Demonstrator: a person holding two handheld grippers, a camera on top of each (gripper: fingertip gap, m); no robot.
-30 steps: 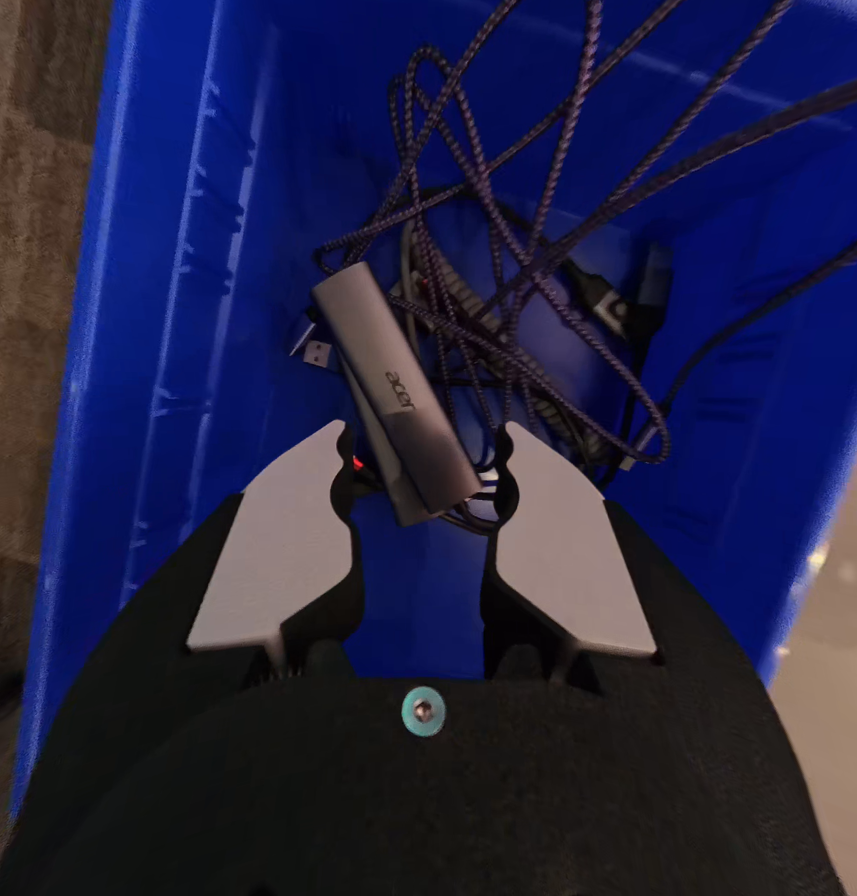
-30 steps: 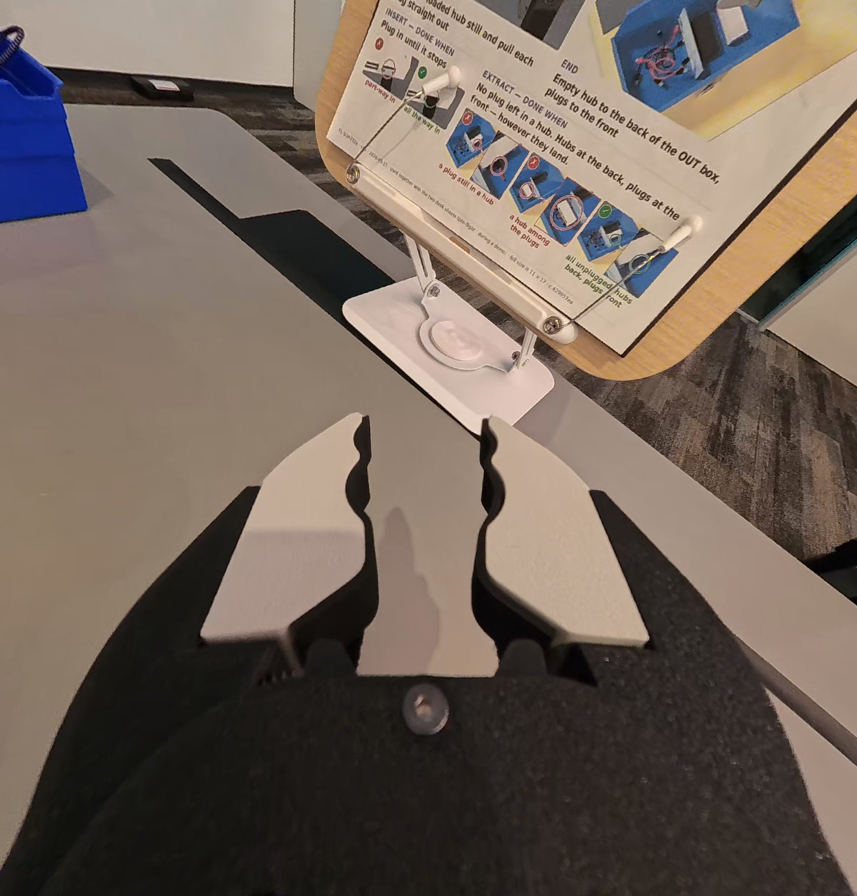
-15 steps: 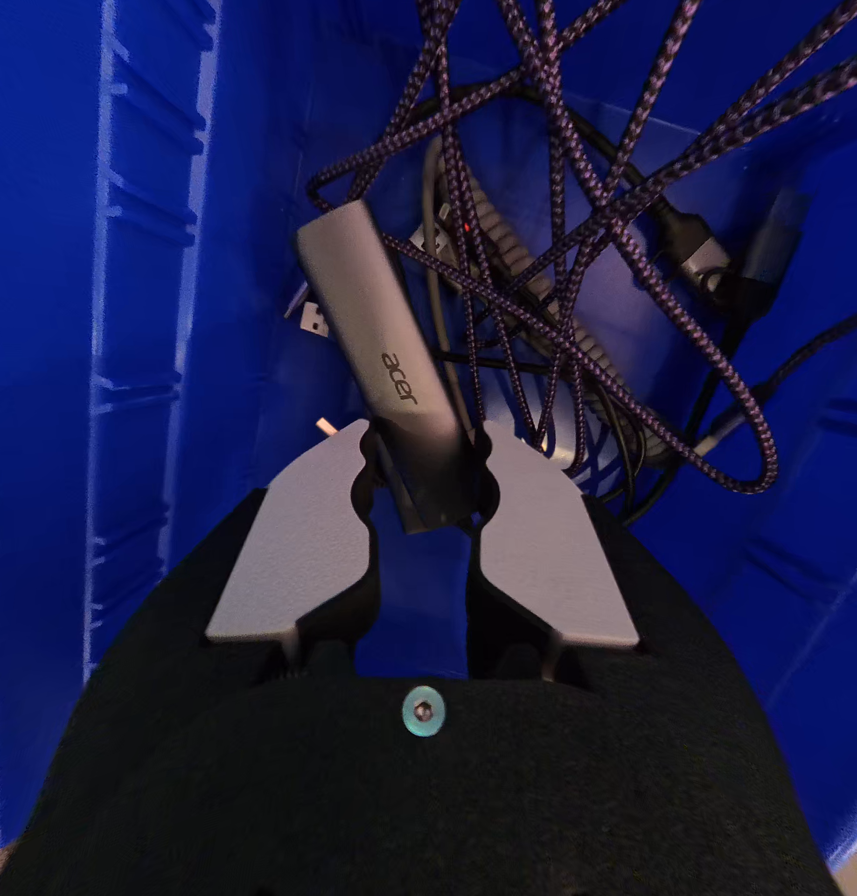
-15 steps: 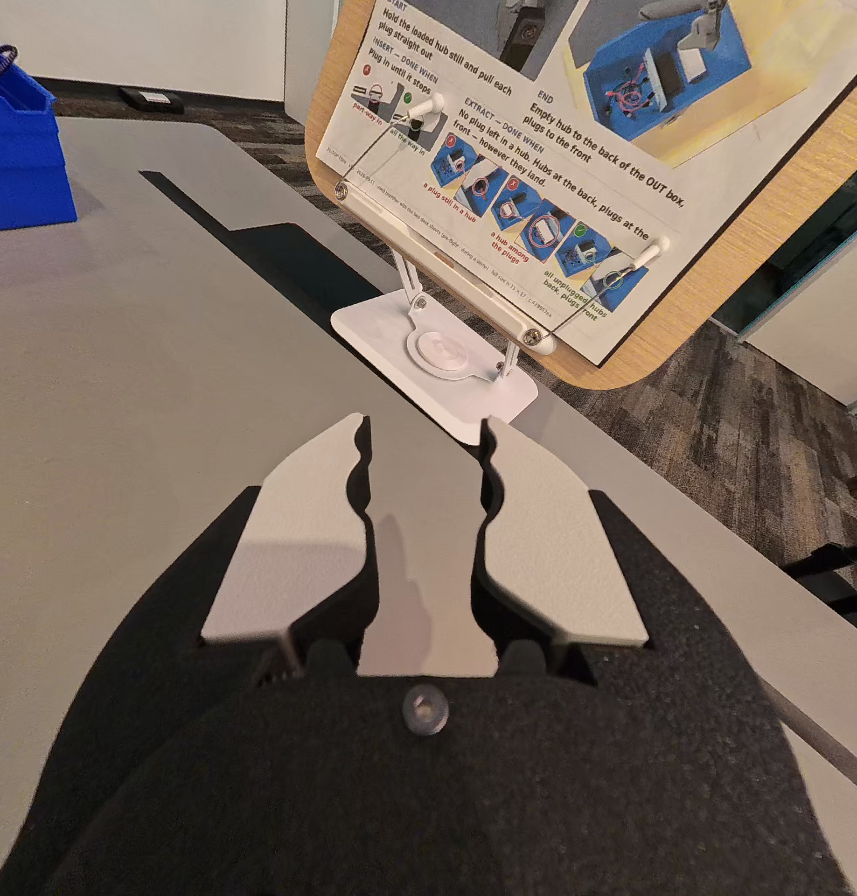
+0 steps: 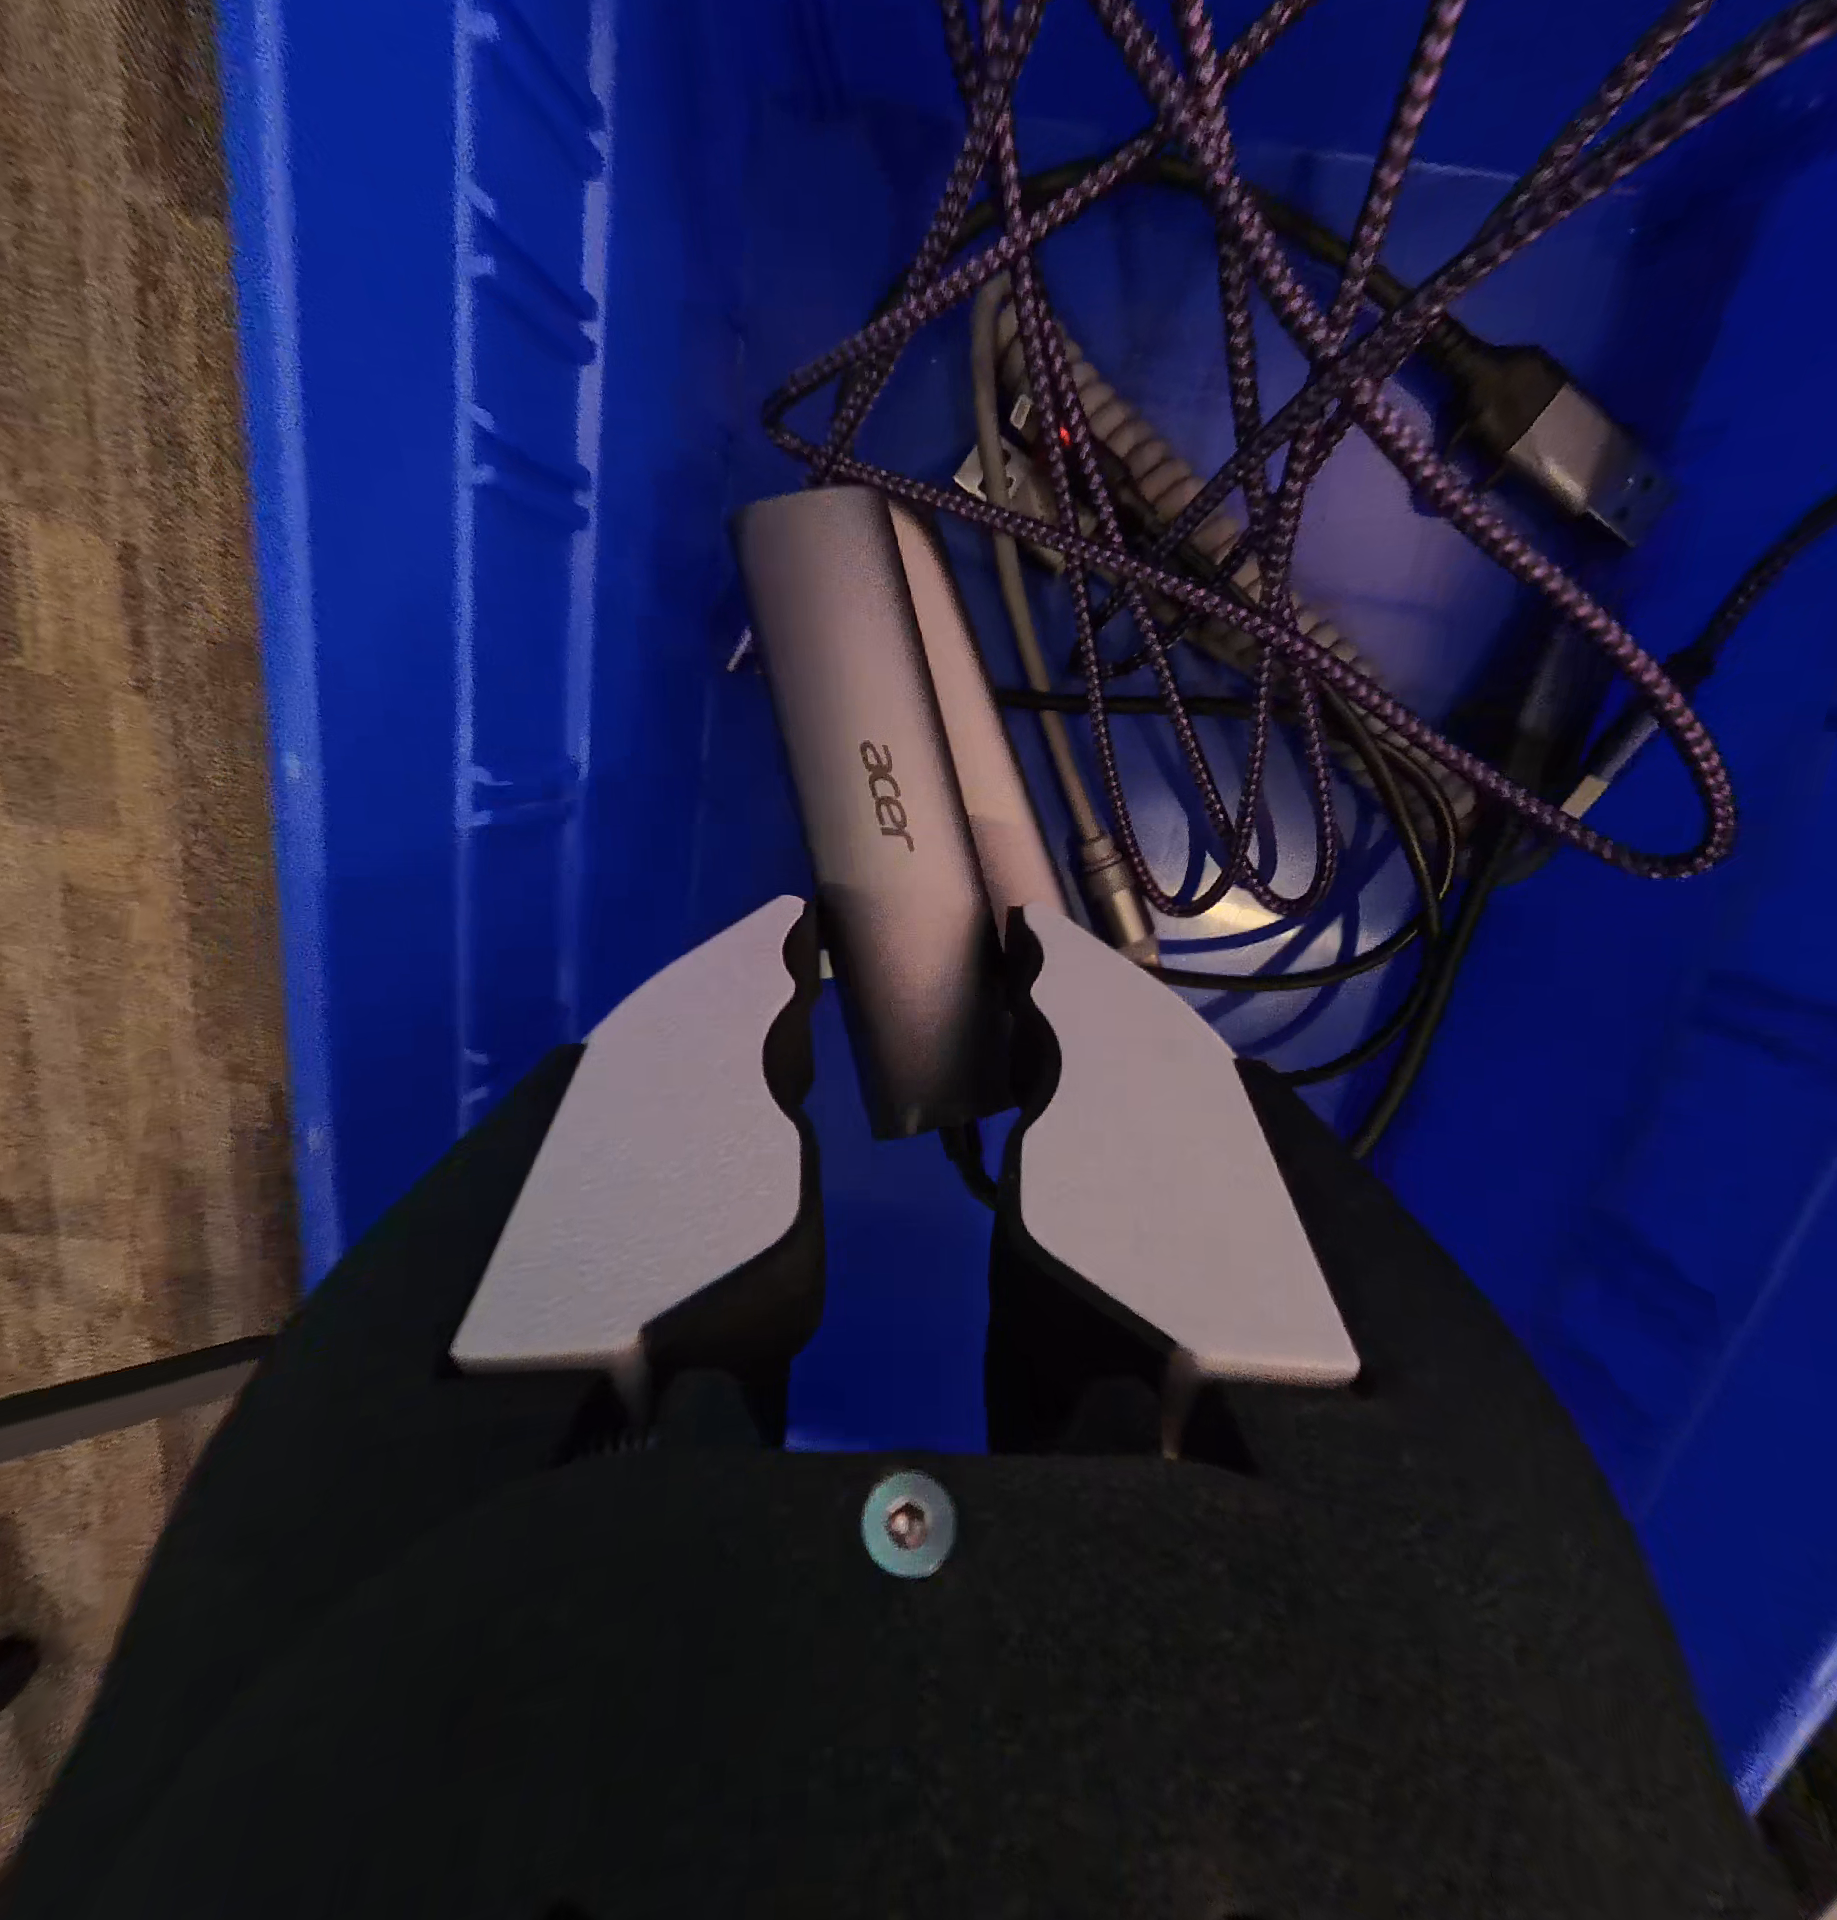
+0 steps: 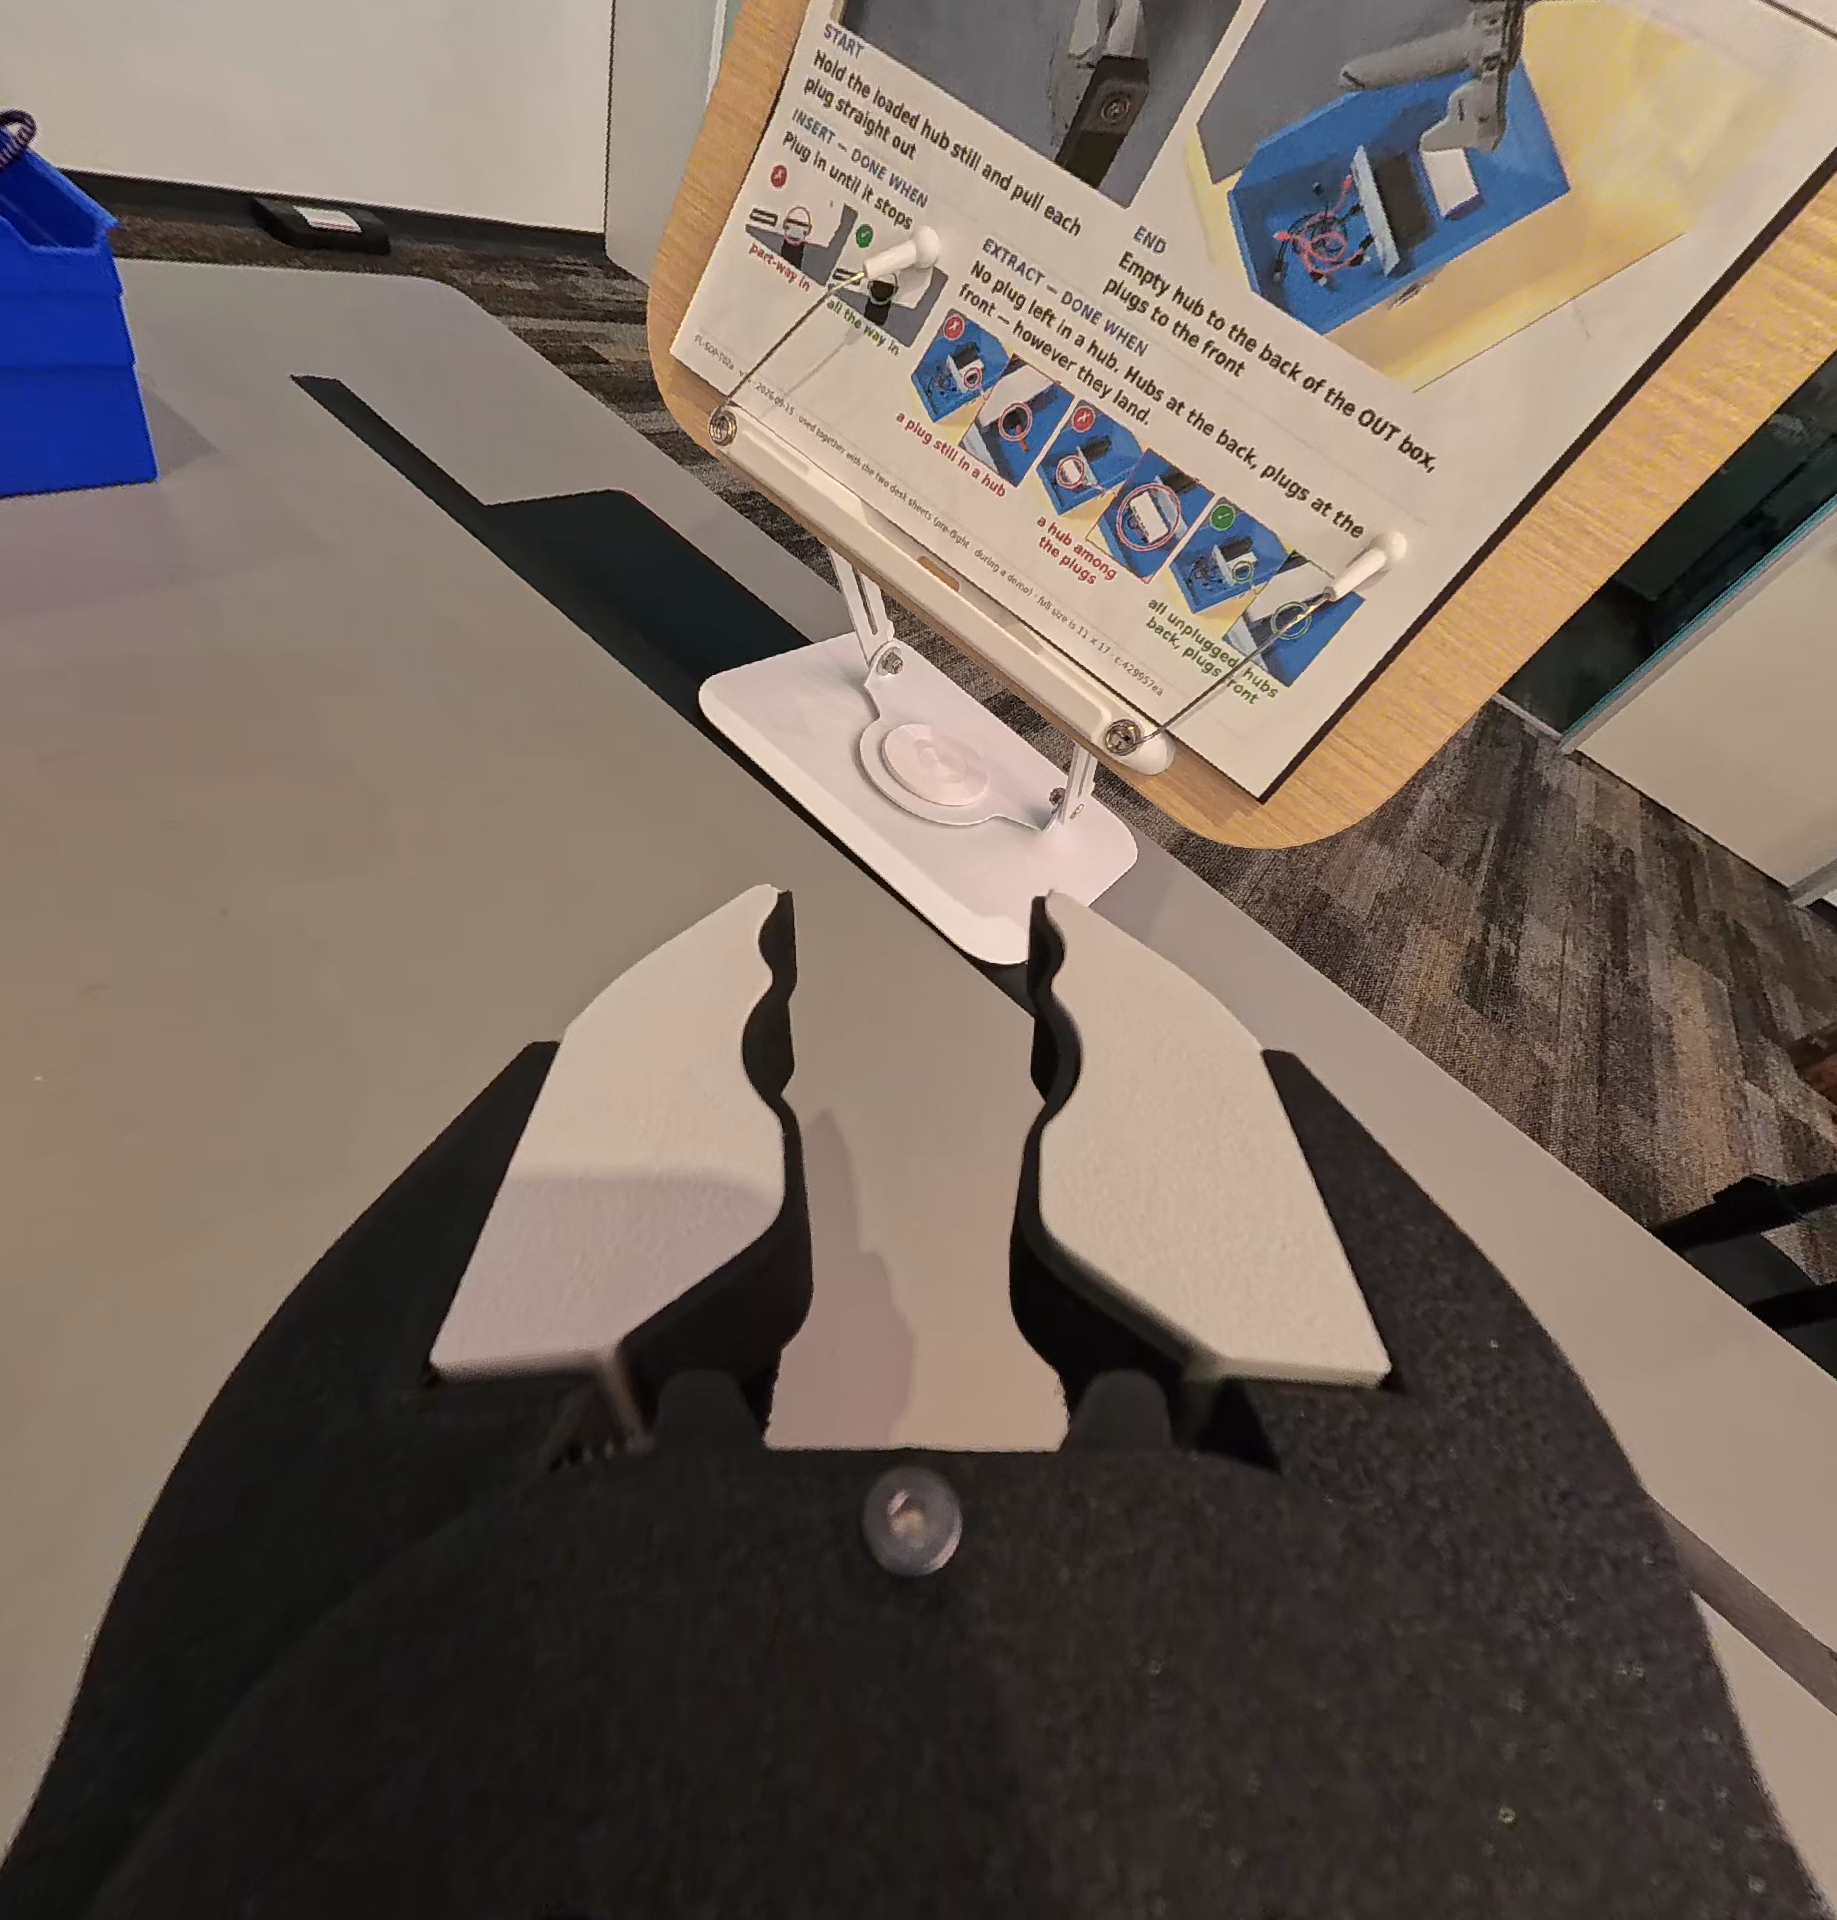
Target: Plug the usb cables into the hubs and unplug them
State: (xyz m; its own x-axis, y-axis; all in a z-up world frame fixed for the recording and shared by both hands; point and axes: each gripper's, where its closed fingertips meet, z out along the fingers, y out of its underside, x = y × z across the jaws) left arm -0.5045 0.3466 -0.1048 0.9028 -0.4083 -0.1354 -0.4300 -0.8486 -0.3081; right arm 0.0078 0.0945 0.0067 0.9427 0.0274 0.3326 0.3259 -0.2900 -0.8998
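In the left wrist view my left gripper (image 5: 906, 920) is shut on the near end of a slim grey USB hub (image 5: 872, 769) inside a blue bin (image 5: 519, 520). The hub points up and away from the fingers. A second grey hub (image 5: 971, 707) lies right beside it. Purple braided cables (image 5: 1257, 582) lie tangled in the bin to the right, with a grey USB plug (image 5: 1579, 468) at the far right. In the right wrist view my right gripper (image 6: 909, 909) is open and empty above a grey table (image 6: 322, 831).
A white stand (image 6: 935, 800) holds a wooden board with a printed instruction sheet (image 6: 1153, 343) at the table's far edge. A blue bin (image 6: 31, 343) stands at the far left of the table. Carpet floor (image 6: 1579, 914) lies beyond the edge. The gap from one gripper's tips to the other's is roughly 60 cm. The grey USB plug (image 5: 1579, 468) lies around 12 cm away from my left fingertips.
My left gripper moved down into the bin and closed on the hub's near end, then lifted back so the carpet shows at left. My right gripper drifted slightly toward the stand and stayed open.
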